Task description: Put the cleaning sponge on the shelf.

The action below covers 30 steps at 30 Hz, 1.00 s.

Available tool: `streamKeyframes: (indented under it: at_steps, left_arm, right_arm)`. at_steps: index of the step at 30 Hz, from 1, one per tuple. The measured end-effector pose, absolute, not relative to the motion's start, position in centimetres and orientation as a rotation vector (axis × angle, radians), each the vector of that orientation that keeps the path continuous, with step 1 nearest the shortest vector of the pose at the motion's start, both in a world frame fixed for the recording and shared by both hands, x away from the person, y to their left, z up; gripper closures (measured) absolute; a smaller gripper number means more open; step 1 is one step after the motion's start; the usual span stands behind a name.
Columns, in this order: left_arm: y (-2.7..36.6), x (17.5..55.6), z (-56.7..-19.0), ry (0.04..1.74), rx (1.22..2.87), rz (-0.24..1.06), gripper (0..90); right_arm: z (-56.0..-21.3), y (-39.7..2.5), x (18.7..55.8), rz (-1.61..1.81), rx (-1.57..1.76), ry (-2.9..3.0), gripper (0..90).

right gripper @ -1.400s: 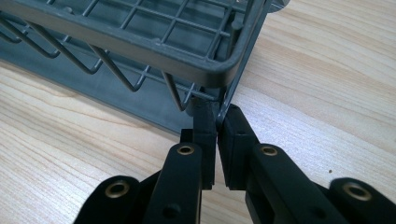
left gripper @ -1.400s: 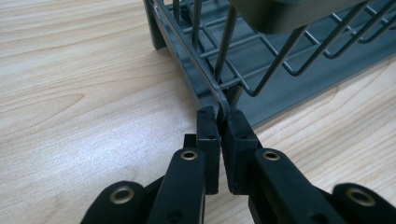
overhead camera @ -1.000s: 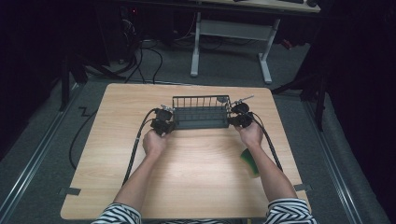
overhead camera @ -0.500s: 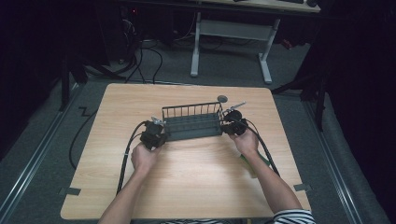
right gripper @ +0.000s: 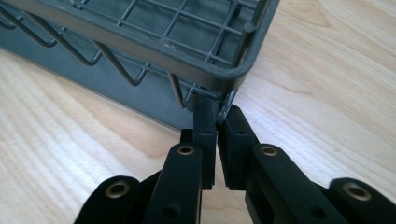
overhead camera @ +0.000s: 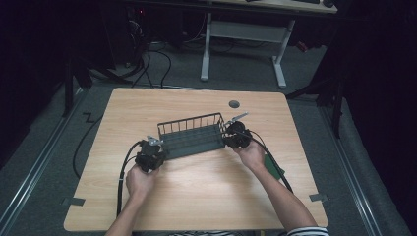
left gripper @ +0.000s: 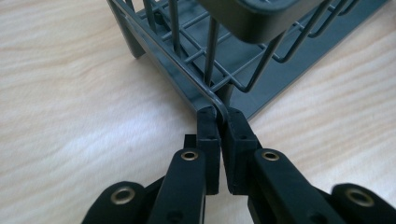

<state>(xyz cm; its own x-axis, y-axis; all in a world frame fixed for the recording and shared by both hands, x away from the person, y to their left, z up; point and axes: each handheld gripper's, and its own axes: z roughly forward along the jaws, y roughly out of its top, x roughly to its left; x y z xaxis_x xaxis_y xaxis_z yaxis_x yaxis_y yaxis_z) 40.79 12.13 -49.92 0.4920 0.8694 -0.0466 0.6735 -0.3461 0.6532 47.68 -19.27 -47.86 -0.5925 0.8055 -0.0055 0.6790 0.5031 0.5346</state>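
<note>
A dark grey wire rack (overhead camera: pixel 192 135) lies slanted across the middle of the wooden table (overhead camera: pixel 196 196), its left end nearer the person. My left gripper (overhead camera: pixel 149 156) is shut on the rack's left end. In the left gripper view its fingertips (left gripper: pixel 220 116) pinch a wire at the lower corner of the rack (left gripper: pixel 201 70). My right gripper (overhead camera: pixel 236 135) is shut on the right end. In the right gripper view its fingertips (right gripper: pixel 218 115) clamp a thin wire just under the rim of the rack (right gripper: pixel 154 56).
A small round grey cable port (overhead camera: pixel 234 103) sits in the table top behind the rack. A dark green flat object (overhead camera: pixel 273 166) lies near the right forearm. Cables (overhead camera: pixel 123 172) trail from both grippers. A white desk frame (overhead camera: pixel 246 44) stands beyond the table.
The rack has come toward the person and turned, its left end now nearer. Both grippers moved with it and stayed shut on its ends.
</note>
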Motion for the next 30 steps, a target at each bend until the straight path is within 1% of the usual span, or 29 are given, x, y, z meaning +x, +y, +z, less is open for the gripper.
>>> streamKeyframes:
  at_steps: [5, 8, 10, 11, 15, 16, 17, 18, 20, 21, 22, 23, 24, 25, 26, 27, 30]
  left_arm:
    - [12.7, 39.6, -49.9, 1.267, 2.127, 0.421, 86.4]
    - [13.6, 38.8, -50.0, 1.277, 2.105, 0.425, 86.4]
    - [13.9, 38.5, -50.1, 1.285, 2.098, 0.427, 86.4]
    - [14.0, 38.4, -50.1, 1.285, 2.097, 0.428, 86.4]
    - [14.2, 38.2, -50.1, 1.281, 2.095, 0.426, 86.2]
    - [14.2, 38.2, -50.2, 1.277, 2.092, 0.422, 86.0]
    - [14.2, 38.2, -50.2, 1.277, 2.092, 0.422, 85.8]
    - [14.3, 38.1, -50.3, 1.272, 2.086, 0.418, 85.8]
    - [14.5, 37.9, -50.3, 1.271, 2.08, 0.417, 85.5]
    - [14.5, 37.9, -50.3, 1.271, 2.08, 0.417, 83.8]
    - [14.6, 37.7, -50.4, 1.263, 2.072, 0.404, 80.7]
    - [14.7, 37.6, -50.5, 1.255, 2.074, 0.404, 78.1]
    - [14.7, 37.6, -50.5, 1.255, 2.074, 0.404, 74.6]
    - [14.8, 37.4, -50.8, 1.255, 2.077, 0.411, 69.7]
    - [14.8, 37.4, -50.8, 1.255, 2.077, 0.411, 65.4]
    - [15.2, 37.2, -51.1, 1.259, 2.062, 0.408, 62.1]
    - [15.8, 36.8, -51.3, 1.26, 2.042, 0.417, 52.0]
  right_arm:
    - [-47.8, -18.5, 46.9, 0.721, 1.269, 2.508, 86.0]
    - [-47.8, -18.0, 46.5, 0.724, 1.21, 2.54, 85.9]
    - [-47.8, -17.5, 46.1, 0.717, 1.234, 2.544, 85.7]
    - [-47.8, -17.5, 46.2, 0.722, 1.184, 2.553, 85.6]
    - [-47.9, -17.3, 46.2, 0.725, 1.169, 2.553, 84.7]
    - [-47.9, -17.4, 46.2, 0.726, 1.161, 2.554, 82.4]
    - [-47.9, -17.4, 46.2, 0.726, 1.161, 2.554, 82.4]
    - [-47.9, -17.4, 46.1, 0.713, 1.156, 2.556, 70.9]
    - [-48.0, -17.2, 45.9, 0.645, 1.138, 2.526, 65.1]
    - [-48.0, -17.2, 45.9, 0.645, 1.138, 2.526, 65.1]
    - [-48.1, -17.5, 45.7, 0.665, 1.149, 2.507, 59.9]
    - [-48.0, -17.7, 45.5, 0.681, 1.165, 2.494, 57.0]
    - [-48.0, -17.7, 45.5, 0.681, 1.165, 2.494, 57.0]
    - [-47.9, -18.4, 45.3, 0.718, 1.172, 2.466, 52.9]
    - [-47.9, -18.4, 45.3, 0.718, 1.172, 2.466, 52.9]
    - [-47.6, -19.2, 45.2, 0.738, 1.209, 2.454, 48.9]
    - [-47.1, -20.4, 44.8, 0.795, 1.235, 2.418, 48.2]
